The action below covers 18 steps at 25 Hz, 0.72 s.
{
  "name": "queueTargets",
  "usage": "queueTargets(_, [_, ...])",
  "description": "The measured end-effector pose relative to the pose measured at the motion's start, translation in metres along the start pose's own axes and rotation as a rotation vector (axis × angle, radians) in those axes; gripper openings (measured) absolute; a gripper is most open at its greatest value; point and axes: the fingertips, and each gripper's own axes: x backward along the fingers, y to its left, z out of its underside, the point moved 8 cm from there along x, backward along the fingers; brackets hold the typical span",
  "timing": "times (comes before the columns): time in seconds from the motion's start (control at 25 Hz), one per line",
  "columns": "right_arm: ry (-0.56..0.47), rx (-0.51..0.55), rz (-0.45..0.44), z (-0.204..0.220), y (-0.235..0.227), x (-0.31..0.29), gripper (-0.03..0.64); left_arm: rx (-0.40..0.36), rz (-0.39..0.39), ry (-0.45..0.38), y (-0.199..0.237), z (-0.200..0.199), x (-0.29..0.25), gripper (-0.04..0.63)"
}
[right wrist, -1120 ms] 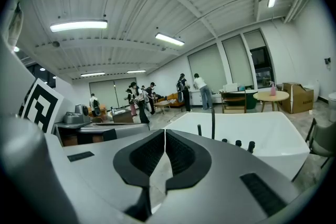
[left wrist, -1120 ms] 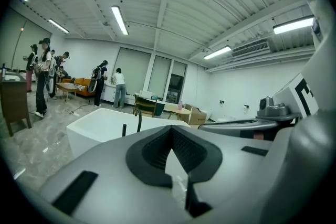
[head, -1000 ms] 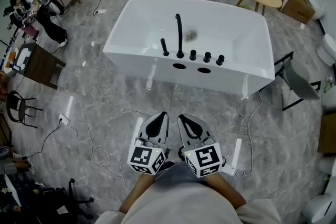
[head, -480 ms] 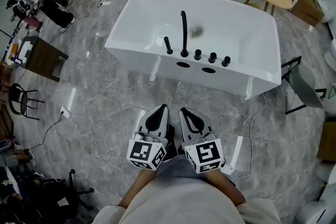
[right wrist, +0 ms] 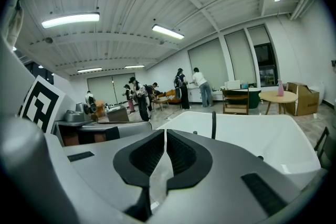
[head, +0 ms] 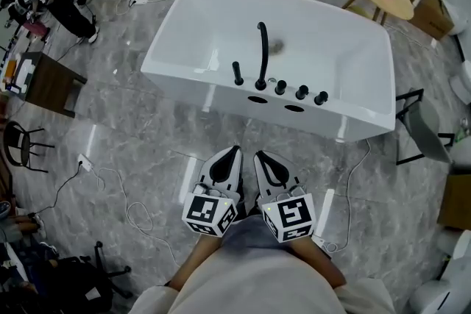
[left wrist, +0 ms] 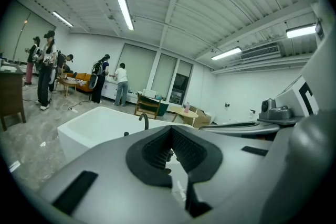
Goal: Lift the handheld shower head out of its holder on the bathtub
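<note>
Bright light from ceiling tubes (left wrist: 125, 13); fisheye-warped edges, perhaps slightly soft.

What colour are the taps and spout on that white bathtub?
Black, all of them; the spout on the bathtub shows best in the head view.
</note>
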Motion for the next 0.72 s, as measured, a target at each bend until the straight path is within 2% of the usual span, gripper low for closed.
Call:
queueTargets(0.2, [0.005,0.009,0.012,-0.020,-0.001,-0.052,0.021,0.005,0.030,0.000,0.046,-0.017,-0.029,0.003])
queueTargets(0.72, [-0.066,0.023,0.123,-0.085,0.020,-0.162,0.021,-0.013,0.132,-0.107,0.170,-0.091,-0.077,0.003])
